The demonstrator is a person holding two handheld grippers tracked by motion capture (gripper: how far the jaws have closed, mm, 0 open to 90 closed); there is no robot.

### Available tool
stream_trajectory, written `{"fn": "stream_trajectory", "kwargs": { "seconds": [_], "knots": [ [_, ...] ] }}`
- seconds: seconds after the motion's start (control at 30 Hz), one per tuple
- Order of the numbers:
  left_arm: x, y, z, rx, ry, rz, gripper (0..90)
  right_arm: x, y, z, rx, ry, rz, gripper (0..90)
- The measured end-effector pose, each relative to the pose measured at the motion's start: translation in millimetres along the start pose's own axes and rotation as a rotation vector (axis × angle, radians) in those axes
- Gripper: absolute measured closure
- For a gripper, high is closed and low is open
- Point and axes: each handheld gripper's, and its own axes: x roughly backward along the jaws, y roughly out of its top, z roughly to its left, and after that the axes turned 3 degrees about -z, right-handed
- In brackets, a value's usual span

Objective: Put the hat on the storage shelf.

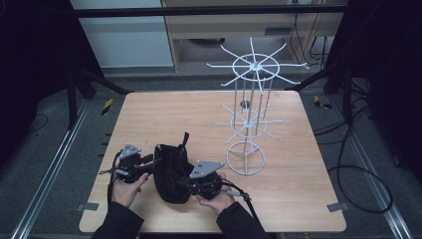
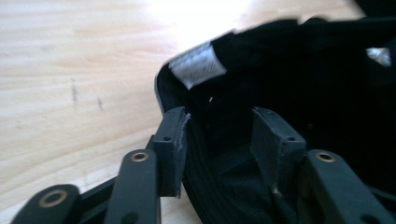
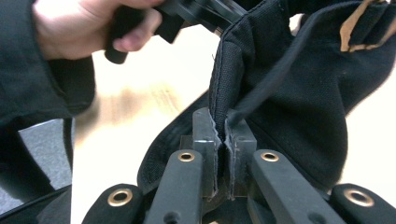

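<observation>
A black cap (image 1: 171,172) lies on the wooden table (image 1: 149,114) near its front edge, between my two grippers. My left gripper (image 1: 152,162) is at the cap's left side and stands open. In the left gripper view its jaws (image 2: 219,135) straddle the cap's rim (image 2: 289,84), one pad outside and one inside, below a white label (image 2: 196,63). My right gripper (image 1: 186,183) is at the cap's front right. It is shut on the cap's edge (image 3: 299,93), and its pads (image 3: 223,135) pinch the black fabric seam.
A tall white wire display rack (image 1: 249,119) with spoked rings stands on the table right of centre, just behind the right gripper. In the right gripper view the other hand (image 3: 79,23) holds the left gripper (image 3: 187,14) above the cap. A tan strap end (image 3: 355,28) hangs on the cap.
</observation>
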Motion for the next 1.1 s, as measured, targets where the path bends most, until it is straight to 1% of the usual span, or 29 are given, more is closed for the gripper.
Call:
{"fn": "stream_trajectory", "kwargs": {
  "seconds": [0.07, 0.13, 0.27, 0.3, 0.33, 0.37, 0.4, 0.43, 0.47, 0.63, 0.8, 0.83, 0.9, 0.97, 1.03, 1.07, 1.1],
  "knots": [
    [7.0, 4.1, -1.2, -0.004, 0.002, -0.02, 52.8, 2.2, 0.2, -2.2, -0.001, -0.012, 0.001, 85.5],
    [14.9, 8.9, -5.6, -0.014, -0.007, -0.044, 51.4, 2.9, -0.4, -3.1, -0.002, -0.017, 0.001, 85.5],
    [26.7, 15.7, -17.0, -0.035, -0.027, -0.064, 48.7, 0.9, -1.6, -2.4, 0.006, -0.026, 0.01, 85.5],
    [26.7, 15.7, -17.0, -0.035, -0.027, -0.064, 48.3, 0.9, -1.6, -2.4, 0.006, -0.026, 0.01, 85.5],
    [30.5, 18.5, -23.9, -0.043, -0.038, -0.075, 47.9, 0.3, -2.0, -2.0, 0.007, -0.028, 0.014, 85.5],
    [31.7, 20.0, -27.1, -0.049, -0.045, -0.078, 47.4, 0.3, -1.9, -1.9, 0.007, -0.03, 0.016, 85.5],
    [31.7, 20.0, -27.1, -0.049, -0.045, -0.078, 47.1, 0.1, -1.9, -2.0, 0.007, -0.031, 0.015, 85.5],
    [32.9, 22.5, -33.9, -0.059, -0.055, -0.082, 46.7, 0.0, -2.0, -2.0, 0.006, -0.032, 0.016, 85.5],
    [32.8, 23.5, -37.2, -0.063, -0.063, -0.083, 46.2, -0.2, -2.0, -1.8, 0.007, -0.034, 0.016, 85.5],
    [29.4, 27.1, -50.1, -0.088, -0.079, -0.075, 44.2, -1.0, -2.1, -0.9, 0.013, -0.035, 0.02, 85.4],
    [17.7, 30.7, -63.0, -0.113, -0.088, -0.047, 43.5, -2.9, -2.2, 0.6, 0.019, -0.032, 0.021, 85.4],
    [14.8, 30.9, -65.1, -0.117, -0.088, -0.038, 43.6, -3.2, -2.3, 0.9, 0.022, -0.032, 0.022, 85.3],
    [9.0, 31.0, -67.6, -0.124, -0.072, -0.018, 44.7, -3.4, -2.5, 1.4, 0.023, -0.03, 0.024, 85.3],
    [3.3, 30.2, -67.4, -0.115, -0.06, -0.002, 47.9, -3.4, -2.8, 1.9, 0.026, -0.029, 0.023, 85.3],
    [-0.7, 28.0, -65.6, -0.105, -0.045, 0.018, 53.6, -3.4, -3.2, 2.4, 0.027, -0.028, 0.024, 85.3],
    [-1.9, 27.1, -65.0, -0.094, -0.046, 0.021, 58.3, -3.4, -3.6, 2.6, 0.03, -0.027, 0.024, 85.3],
    [-2.8, 26.3, -63.7, -0.078, -0.062, 0.025, 60.4, -3.6, -3.7, 2.7, 0.03, -0.025, 0.025, 85.2]
  ]
}}
